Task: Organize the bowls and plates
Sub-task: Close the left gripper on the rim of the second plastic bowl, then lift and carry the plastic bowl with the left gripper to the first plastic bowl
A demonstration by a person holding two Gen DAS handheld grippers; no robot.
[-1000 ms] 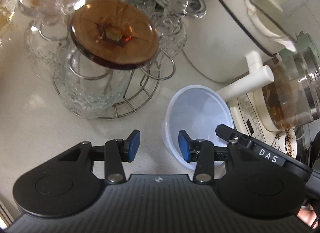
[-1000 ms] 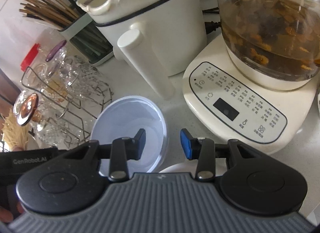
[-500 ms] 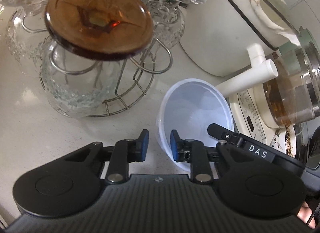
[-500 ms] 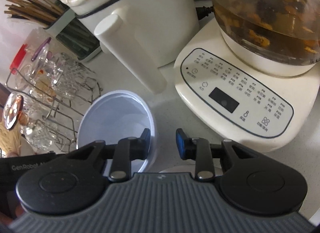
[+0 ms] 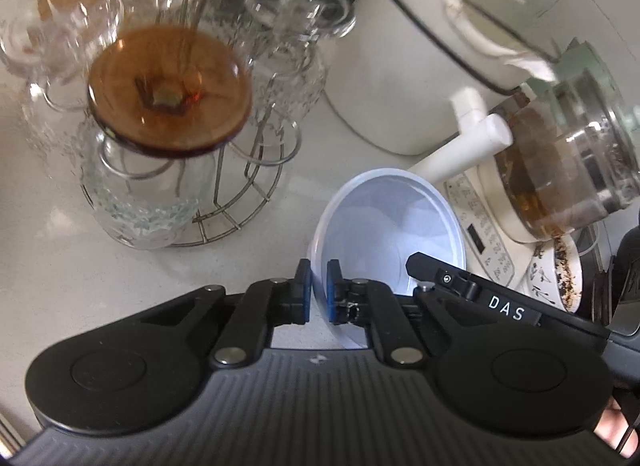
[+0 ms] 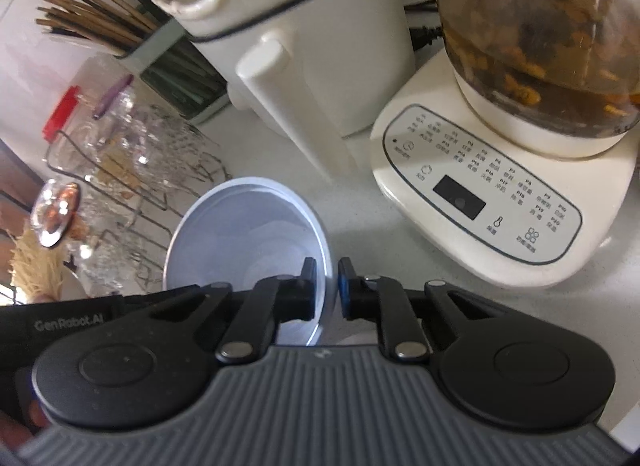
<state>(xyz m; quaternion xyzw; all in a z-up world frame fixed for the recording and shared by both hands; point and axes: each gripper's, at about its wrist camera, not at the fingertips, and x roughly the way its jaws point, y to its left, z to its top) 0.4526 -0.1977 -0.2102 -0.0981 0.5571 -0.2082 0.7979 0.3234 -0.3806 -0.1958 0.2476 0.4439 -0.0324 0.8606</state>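
Note:
A translucent white plastic bowl (image 5: pixel 384 225) stands over the white counter, held by both grippers. My left gripper (image 5: pixel 318 292) is shut on the bowl's left rim, one pad inside and one outside. In the right wrist view the same bowl (image 6: pixel 244 234) shows, and my right gripper (image 6: pixel 326 288) is shut on its right rim. A small patterned plate (image 5: pixel 560 274) with dark crumbs lies at the right by the kettle base.
A wire rack (image 5: pixel 240 193) with upturned glass cups and an amber glass lid (image 5: pixel 168 89) stands at the left. A white pot with a handle (image 6: pixel 304 65) and a glass kettle on a cream control base (image 6: pixel 480 201) stand behind. A chopstick holder (image 6: pixel 172 61) is at the back.
Both grippers have closed from open onto opposite sides of the bowl's rim. The bowl now sits a little higher and nearer in both views.

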